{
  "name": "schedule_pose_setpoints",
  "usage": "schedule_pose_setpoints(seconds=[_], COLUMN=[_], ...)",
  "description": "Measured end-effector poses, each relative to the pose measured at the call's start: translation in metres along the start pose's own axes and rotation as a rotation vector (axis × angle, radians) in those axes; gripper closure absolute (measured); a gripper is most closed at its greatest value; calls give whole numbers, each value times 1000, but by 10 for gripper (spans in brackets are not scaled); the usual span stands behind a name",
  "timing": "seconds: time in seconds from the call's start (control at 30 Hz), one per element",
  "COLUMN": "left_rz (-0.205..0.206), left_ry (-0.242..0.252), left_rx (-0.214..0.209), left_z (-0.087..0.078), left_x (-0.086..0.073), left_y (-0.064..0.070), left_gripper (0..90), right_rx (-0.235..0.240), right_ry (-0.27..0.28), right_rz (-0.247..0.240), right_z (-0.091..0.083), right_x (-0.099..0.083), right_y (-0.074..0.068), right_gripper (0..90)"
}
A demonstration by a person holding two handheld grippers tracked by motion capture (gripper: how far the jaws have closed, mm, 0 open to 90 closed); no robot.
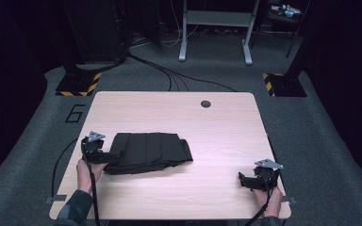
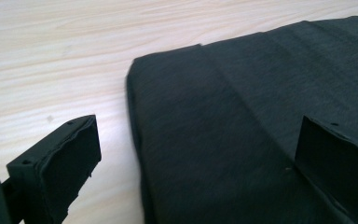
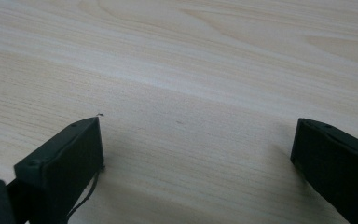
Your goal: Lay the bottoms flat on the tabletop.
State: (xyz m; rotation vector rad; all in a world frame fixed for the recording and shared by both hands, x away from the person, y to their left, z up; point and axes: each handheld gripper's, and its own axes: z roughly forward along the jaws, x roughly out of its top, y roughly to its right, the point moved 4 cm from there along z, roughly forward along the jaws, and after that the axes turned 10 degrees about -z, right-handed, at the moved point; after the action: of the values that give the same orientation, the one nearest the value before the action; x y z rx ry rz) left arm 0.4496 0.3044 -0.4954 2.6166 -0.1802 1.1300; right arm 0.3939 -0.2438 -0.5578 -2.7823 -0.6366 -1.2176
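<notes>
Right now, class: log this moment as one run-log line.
left gripper: open, at left edge of folded black cloth | right gripper: open, over bare table, apart from cloth | cloth: flat on table

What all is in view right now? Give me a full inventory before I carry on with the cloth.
folded cloth: one, black, left half of the table, lying flat in pleats
table: one, light wood, centre of the high view
cable hole: one, dark, far edge of the table
floor stands: two, black with yellow-black striped bases, beyond the far corners
grey frame: one, on the carpet behind the table
left gripper: one, black, jaws open, straddling the cloth's near-left edge
right gripper: one, black, jaws open over bare wood, near-right corner
hands: two, at the near edge, each holding a gripper
</notes>
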Motion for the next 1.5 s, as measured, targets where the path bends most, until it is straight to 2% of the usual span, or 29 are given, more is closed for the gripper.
schedule_pose_setpoints(seconds=[0.1,0.23,0.3,0.37,0.43,0.57,0.77,0.9,1.07,1.1,1.37,1.5], left_rz=[-2,-3,9,29,25,37,83,79,105,122,131,145], left_ry=[-35,-57,-95,-113,-106,-128,-133,-129,-131,-138,-143,-149], left_rx=[-20,-27,-37,-25,-25,-15,28,27,-3,-5,-36,-48], left_z=[10,22,26,31,33,38,43,44,49,50,60,65], left_x=[1,-2,-4,-6,-7,-8,-12,-16,-18,-19,-21,-23], left_y=[5,9,9,10,11,11,17,21,38,42,80,98], left_gripper=[0,0,0,0,0,0,0,0,0,0,0,0], right_rx=[0,0,0,0,0,0,0,-1,0,0,3,-15], right_ry=[-1,0,0,-1,-1,0,0,1,-1,0,0,-4], right_rz=[0,0,0,0,0,0,0,0,-2,-2,1,19], right_z=[0,0,0,0,0,0,0,0,0,0,0,-2], right_x=[0,0,0,0,0,0,0,0,0,0,0,-2], right_y=[0,0,0,0,0,0,0,0,0,0,0,2], right_gripper=[15,15,16,15,15,15,16,17,17,17,21,18])
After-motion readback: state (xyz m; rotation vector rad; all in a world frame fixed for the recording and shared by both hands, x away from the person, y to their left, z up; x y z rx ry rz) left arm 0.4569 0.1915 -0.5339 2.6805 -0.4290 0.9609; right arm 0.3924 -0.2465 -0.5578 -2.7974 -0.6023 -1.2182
